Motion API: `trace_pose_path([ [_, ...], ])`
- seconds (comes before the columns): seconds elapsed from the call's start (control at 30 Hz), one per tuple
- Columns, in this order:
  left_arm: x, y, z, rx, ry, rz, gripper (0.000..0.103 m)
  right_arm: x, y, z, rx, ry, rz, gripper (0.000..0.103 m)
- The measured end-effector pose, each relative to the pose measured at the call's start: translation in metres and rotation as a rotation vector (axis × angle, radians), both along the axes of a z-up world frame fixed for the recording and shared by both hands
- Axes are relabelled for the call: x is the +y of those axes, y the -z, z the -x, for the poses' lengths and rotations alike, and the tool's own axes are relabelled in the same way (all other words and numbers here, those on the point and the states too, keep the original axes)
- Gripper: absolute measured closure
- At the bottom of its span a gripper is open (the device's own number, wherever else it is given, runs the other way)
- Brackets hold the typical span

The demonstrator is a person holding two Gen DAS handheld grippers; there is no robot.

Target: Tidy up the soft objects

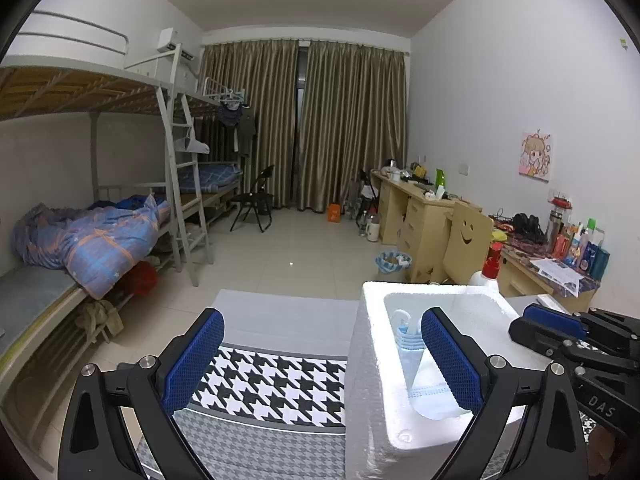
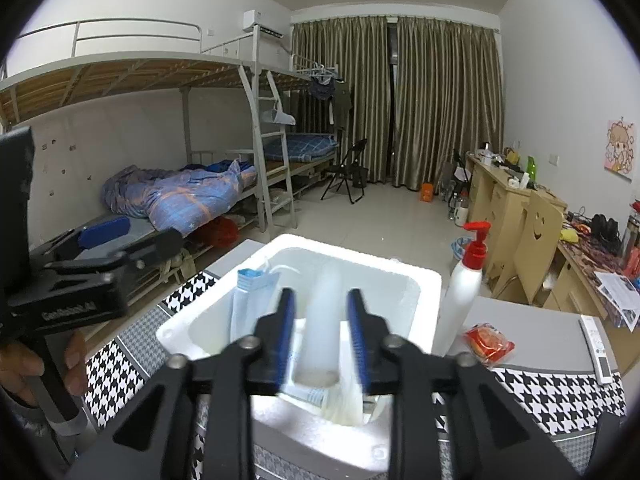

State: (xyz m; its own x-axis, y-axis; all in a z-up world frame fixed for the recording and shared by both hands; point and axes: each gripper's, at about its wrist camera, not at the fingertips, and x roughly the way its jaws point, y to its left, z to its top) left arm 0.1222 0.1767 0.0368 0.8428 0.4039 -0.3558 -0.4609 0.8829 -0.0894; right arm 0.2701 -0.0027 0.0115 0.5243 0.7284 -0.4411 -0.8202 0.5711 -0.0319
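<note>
**Entry: foam box, part-filled, two grippers in attendance**

Nearest: right gripper [image 2: 320, 340], poised over the white foam box [image 2: 400, 276], jaws part-closed either side of a pale, translucent soft item [image 2: 326, 320]. Motion blur hides the contact, so whether the jaws clamp it or merely flank it cannot be told.

Left gripper [image 1: 322, 356], jaws wide apart and holding nothing, its right finger overlapping the box rim.

Inside the box: blue face masks [image 2: 252, 300], folded and leaning against the left wall with ear loops uppermost; pale soft item at centre.

Beneath: houndstooth cloth [image 1: 276, 384] over a grey table [image 2: 532, 332].

Just right of the box: white pump bottle, red top [image 2: 466, 280], upright; red snack packet [image 2: 489, 342] (neither yet boxed).

Beyond: bunk bed with blue quilt [image 1: 92, 236], curtains [image 1: 304, 124], desk [image 1: 420, 208].

Risks, judged: a limp item may drape over the rim on release; a snagged ear loop would drag the masks out; a careless lift could topple the bottle.
</note>
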Motion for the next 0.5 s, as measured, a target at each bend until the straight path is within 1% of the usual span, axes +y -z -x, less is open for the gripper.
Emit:
trace_pose_path([
  [0.03, -0.0002, 0.0004, -0.0002, -0.001, 0.002, 0.001, 0.004, 0.0000, 0.0000, 0.0010, -0.007, 0.001, -0.005, 0.052],
  [0.1, -0.0005, 0.0002, -0.0014, 0.000, 0.000, 0.000, 0.004, 0.0008, -0.0006, 0.0037, -0.018, -0.006, -0.003, 0.051],
  [0.17, 0.0007, 0.0001, -0.0015, 0.001, -0.001, -0.002, 0.004, 0.0001, -0.0010, 0.0054, -0.022, -0.008, -0.006, 0.042],
  [0.3, 0.0015, 0.0008, -0.0015, 0.002, -0.006, 0.000, 0.004, -0.0028, -0.0029, 0.0060, -0.013, -0.005, -0.017, 0.038],
  [0.37, 0.0012, 0.0008, -0.0011, 0.004, -0.007, -0.001, 0.004, -0.0041, -0.0039, 0.0064, -0.007, 0.002, -0.021, 0.034],
  [0.5, -0.0001, 0.0004, -0.0002, 0.002, -0.005, -0.004, 0.004, -0.0068, -0.0058, 0.0077, -0.012, 0.011, -0.027, 0.030],
])
